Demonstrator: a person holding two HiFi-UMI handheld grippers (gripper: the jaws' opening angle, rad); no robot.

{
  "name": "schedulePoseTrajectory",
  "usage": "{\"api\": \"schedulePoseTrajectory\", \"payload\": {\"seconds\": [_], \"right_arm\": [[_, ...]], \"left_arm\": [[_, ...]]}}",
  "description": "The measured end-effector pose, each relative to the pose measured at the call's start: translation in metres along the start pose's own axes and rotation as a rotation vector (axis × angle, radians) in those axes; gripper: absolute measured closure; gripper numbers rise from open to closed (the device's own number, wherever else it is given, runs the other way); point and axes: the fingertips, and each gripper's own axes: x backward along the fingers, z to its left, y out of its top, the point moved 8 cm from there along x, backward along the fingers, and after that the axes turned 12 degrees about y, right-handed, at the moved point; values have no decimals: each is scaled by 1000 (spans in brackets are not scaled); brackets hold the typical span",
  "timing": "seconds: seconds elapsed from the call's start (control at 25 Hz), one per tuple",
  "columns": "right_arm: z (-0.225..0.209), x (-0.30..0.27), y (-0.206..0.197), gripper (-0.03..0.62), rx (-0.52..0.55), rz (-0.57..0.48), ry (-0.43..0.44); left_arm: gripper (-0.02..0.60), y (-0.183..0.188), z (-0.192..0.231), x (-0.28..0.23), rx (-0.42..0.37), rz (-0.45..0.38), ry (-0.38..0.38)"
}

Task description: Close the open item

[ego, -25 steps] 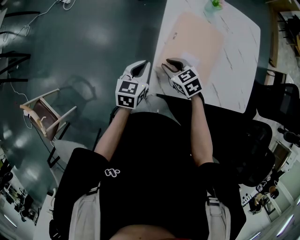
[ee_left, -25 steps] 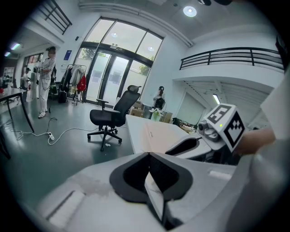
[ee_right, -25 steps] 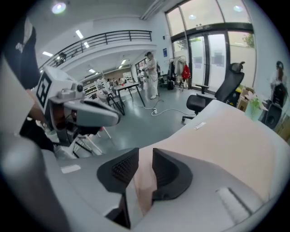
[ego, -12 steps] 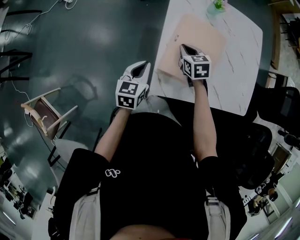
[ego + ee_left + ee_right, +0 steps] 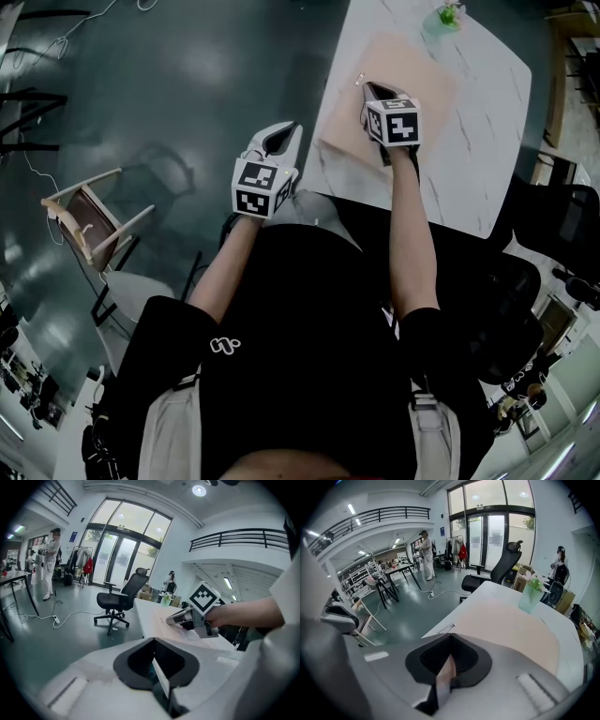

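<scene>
Dark glossy floor (image 5: 187, 75) fills the left of the head view, with a wooden chair (image 5: 89, 220) on it; the left gripper (image 5: 279, 139) is held just off the table's near corner, above the floor, its jaws pressed together and holding nothing; the white marble table (image 5: 487, 122) runs up the right side; the right gripper (image 5: 378, 91) is over the near left part of a peach pad (image 5: 427, 80) lying flat on the table, jaws likewise together and empty; whether that pad is the open item I cannot tell; a green cup (image 5: 448, 17) stands beyond the pad's far end.
</scene>
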Motion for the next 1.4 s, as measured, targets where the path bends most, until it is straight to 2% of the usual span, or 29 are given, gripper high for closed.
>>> {"api": "schedulePoseTrajectory", "payload": {"seconds": [0.28,0.4,0.68,0.84,1.0,1.2,1.4], "right_arm": [[3,-7,9,595,92,164,-10],[3,-6,8,595,76,154,-20],[3,17,-5,594,-62,-107,8],[16,51,-6,594,-158,-325,82],[29,96,-12,594,-197,-489,91],[41,158,-18,594,-178,-666,27],[55,212,-32,594,-150,-778,-62]], "left_arm": [[580,4,-4,-2,-9,-7,-13],[580,8,-8,-2,-17,-15,-21],[580,31,-20,5,-55,-62,-60],[580,46,-28,10,-79,-92,-83],[580,65,-43,14,-108,-135,-122],[580,97,-71,16,-151,-211,-190],[580,126,-102,28,-187,-292,-253]]}}
